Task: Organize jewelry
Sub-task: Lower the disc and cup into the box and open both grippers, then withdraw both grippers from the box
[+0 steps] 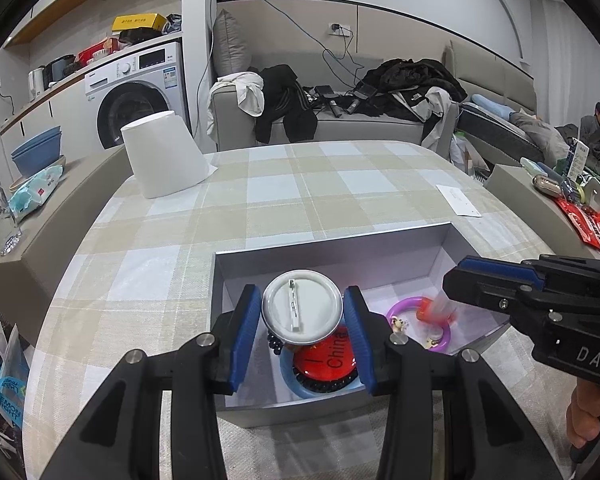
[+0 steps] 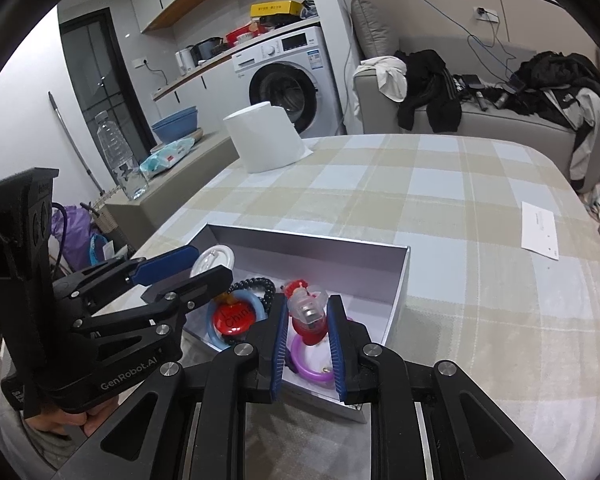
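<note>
Over the open grey cardboard box (image 1: 332,240) on the checked tablecloth, your left gripper (image 1: 302,312) clamps a round white pin-back badge (image 1: 302,307), while your right gripper (image 2: 308,316) pinches a small red-and-clear plastic trinket (image 2: 309,314) above the purple plastic ring (image 2: 306,364) near the box's front wall. Lower each piece to the box floor before letting go, and set the badge beside the red domed badge (image 1: 326,360), not on it.

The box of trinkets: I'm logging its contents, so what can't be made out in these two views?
- Left wrist view: the red and clear piece is motion-blurred; the right tool covers part of it.
- Left wrist view: the white badge hides part of the red badge and its lettering.
- Right wrist view: the left tool covers most of the white badge.
- Both views: the black bead string is only partly visible.
</note>
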A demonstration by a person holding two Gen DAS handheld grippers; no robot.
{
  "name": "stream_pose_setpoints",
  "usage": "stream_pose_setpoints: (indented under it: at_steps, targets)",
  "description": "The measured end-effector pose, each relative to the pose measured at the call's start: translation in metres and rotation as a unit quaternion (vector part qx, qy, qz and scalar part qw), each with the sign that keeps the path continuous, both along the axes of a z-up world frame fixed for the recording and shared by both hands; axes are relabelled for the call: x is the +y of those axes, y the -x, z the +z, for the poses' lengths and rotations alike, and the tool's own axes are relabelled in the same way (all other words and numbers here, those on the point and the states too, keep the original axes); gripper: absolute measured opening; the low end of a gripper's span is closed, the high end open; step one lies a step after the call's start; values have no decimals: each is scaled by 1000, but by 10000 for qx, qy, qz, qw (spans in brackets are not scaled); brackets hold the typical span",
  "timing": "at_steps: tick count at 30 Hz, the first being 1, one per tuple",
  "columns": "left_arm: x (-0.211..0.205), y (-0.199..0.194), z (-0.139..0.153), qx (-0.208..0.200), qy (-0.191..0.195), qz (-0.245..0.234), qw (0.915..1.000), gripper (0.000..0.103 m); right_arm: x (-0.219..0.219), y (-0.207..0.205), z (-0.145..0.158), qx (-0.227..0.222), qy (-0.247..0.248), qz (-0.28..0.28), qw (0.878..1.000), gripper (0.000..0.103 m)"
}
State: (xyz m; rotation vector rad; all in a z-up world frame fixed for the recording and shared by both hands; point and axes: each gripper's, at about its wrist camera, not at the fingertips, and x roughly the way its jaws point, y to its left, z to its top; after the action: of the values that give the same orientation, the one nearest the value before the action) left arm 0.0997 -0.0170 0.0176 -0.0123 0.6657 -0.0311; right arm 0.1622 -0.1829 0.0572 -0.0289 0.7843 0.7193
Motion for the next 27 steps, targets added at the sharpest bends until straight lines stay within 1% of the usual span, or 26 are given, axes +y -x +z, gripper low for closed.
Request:
stream_pose_setpoints:
  at_steps: [3,6,8,10,11,12,13,14,15,16,17,18,19,21,24,27]
  targets:
    - [-3,-2,-2,16,-3,-45,10000,38,-2,0,2,-12,-39,-7,10000,27]
    - [-4,-2,-3,36,-8,-81,10000,38,-2,0,3,-31,-34,-6,10000,30]
    - [-4,-1,-2,11,15,-126,9999,38,-3,0,4,-40,-38,-14,10000,36]
    - [-5,0,0,-18,34,-155,9999,39,-4,1,5,-74,-47,-35,10000,47]
    - [-5,1,1,-28,31,-163,9999,41,-5,1,7,-89,-70,-34,9999,50]
    - [-5,3,3,-39,43,-192,9998,45,-7,2,8,-114,-96,-39,9999,57]
    - [-5,3,3,-42,59,-203,9998,53,-8,3,10,-146,-128,-41,9998,65]
    - [-5,5,5,-48,90,-207,9997,63,-10,4,12,-184,-149,-57,9997,69]
    - [-5,6,5,-48,116,-203,9997,69,-12,5,14,-216,-164,-76,9996,78]
    - [-5,7,7,-53,151,-199,9997,72,-14,6,15,-246,-185,-92,9995,85]
    - [-5,9,8,-57,167,-202,9996,77,-15,7,17,-268,-210,-113,9994,89]
    - [-5,10,9,-62,177,-194,9996,85,-17,7,18,-285,-232,-134,9992,97]
    - [-4,12,11,-91,197,-185,9996,88,-20,8,19,-312,-263,-161,9990,103]
    - [-1,17,14,-186,287,-173,9993,102,-24,10,21,-364,-324,-181,9986,103]
    - [4,28,18,-377,447,-115,9982,102,-29,17,23,-497,-358,-142,9980,103]
    - [7,38,14,-464,375,-116,9982,102,-35,31,22,-810,-400,-23,9959,103]
